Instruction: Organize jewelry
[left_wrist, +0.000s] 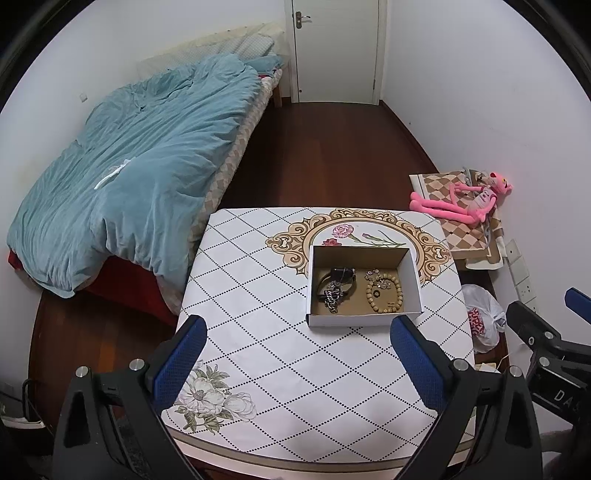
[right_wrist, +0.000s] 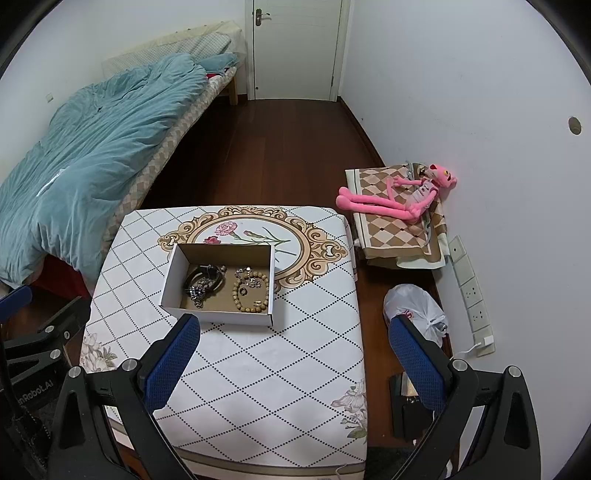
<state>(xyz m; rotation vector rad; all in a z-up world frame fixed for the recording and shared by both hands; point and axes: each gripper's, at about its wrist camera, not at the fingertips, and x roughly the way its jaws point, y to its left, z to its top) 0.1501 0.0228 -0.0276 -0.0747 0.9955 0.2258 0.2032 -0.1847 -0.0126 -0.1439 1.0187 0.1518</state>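
A white cardboard box (left_wrist: 413, 280) with a brown inside stands on the patterned table (left_wrist: 280, 362). In it lie a dark watch and a silver chain (left_wrist: 334, 290) on the left, and a wooden bead bracelet (left_wrist: 384, 293) with small pieces on the right. The box (right_wrist: 170, 280), chain (right_wrist: 201, 286) and bracelet (right_wrist: 251, 291) also show in the right wrist view. My left gripper (left_wrist: 298, 326) is open and empty, near the box's front edge. My right gripper (right_wrist: 293, 325) is open and empty, to the right of the box, over the table's (right_wrist: 258, 387) right edge.
A bed with a blue duvet (left_wrist: 129, 173) stands left of the table. A pink plush toy (right_wrist: 399, 199) lies on a checked cushion by the right wall. A white plastic bag (right_wrist: 417, 306) sits on the wooden floor to the right. A white door (left_wrist: 336, 48) is at the back.
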